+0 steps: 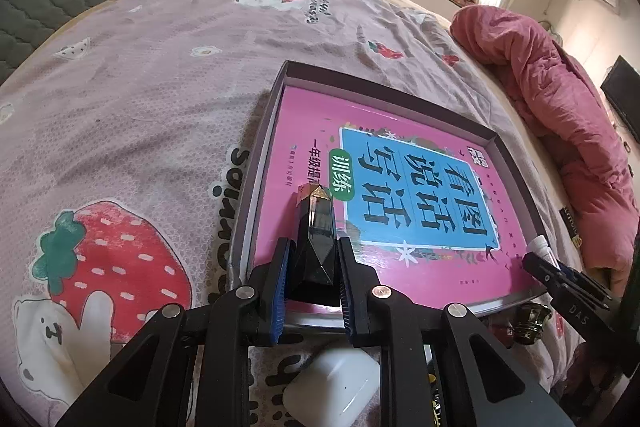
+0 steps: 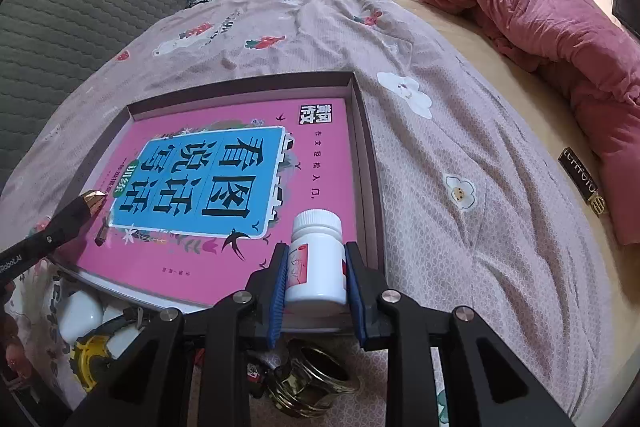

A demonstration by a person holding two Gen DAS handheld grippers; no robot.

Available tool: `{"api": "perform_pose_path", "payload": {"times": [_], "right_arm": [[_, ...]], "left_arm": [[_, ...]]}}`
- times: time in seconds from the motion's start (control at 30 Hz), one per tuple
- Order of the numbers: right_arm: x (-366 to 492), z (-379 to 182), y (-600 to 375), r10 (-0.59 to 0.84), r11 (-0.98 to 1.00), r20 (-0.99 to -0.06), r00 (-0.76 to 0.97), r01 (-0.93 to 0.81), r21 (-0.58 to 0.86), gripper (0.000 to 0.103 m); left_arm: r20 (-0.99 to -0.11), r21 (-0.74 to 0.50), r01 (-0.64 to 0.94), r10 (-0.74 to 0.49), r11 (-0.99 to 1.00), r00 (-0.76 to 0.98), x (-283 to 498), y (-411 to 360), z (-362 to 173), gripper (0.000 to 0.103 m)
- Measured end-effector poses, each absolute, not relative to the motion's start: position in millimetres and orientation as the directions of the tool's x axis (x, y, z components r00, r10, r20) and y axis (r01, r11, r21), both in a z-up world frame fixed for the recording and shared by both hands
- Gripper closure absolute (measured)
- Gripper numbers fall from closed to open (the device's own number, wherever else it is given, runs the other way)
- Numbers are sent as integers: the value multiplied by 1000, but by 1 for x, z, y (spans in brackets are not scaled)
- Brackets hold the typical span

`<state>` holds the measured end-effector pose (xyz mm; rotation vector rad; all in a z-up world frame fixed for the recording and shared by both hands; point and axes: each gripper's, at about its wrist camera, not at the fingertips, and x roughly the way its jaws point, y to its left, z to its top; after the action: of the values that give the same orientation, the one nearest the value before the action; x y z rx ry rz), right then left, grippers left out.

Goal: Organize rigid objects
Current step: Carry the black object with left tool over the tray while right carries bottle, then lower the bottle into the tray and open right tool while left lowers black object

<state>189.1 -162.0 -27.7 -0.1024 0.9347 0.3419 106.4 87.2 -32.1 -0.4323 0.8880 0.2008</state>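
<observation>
Left gripper (image 1: pixel 312 267) clamping faceted black bottle (image 1: pixel 314 239) | right gripper (image 2: pixel 316 275) clamping white plastic pill bottle (image 2: pixel 318 259) | both hovering over pink book (image 2: pixel 224 171) in shallow grey box (image 2: pixel 366 147), likely for packing.

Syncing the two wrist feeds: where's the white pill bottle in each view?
Left wrist: bottle at the right edge, only its cap end showing, in the right gripper, over the box's near right corner.
Right wrist: bottle low centre, clamped between the right gripper's blue pads, over the book's near right corner.
Shared landmark: the pink book with its blue title panel, lying in the box.
</observation>
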Motion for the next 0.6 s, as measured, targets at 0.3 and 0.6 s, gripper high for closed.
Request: {"api": "perform_pose_path", "payload": {"times": [0.3,0.6], "right_arm": [[199,-30,-156,229,941,-829,510,-334,55,76],[200,-31,-147,183,935,-859,478,-355,1,76]], "left_arm": [[-788,-257,-344,10,903,615,104,86,-32,81],[-794,-245,-342,15,907,607,104,85,-33,80]]}}
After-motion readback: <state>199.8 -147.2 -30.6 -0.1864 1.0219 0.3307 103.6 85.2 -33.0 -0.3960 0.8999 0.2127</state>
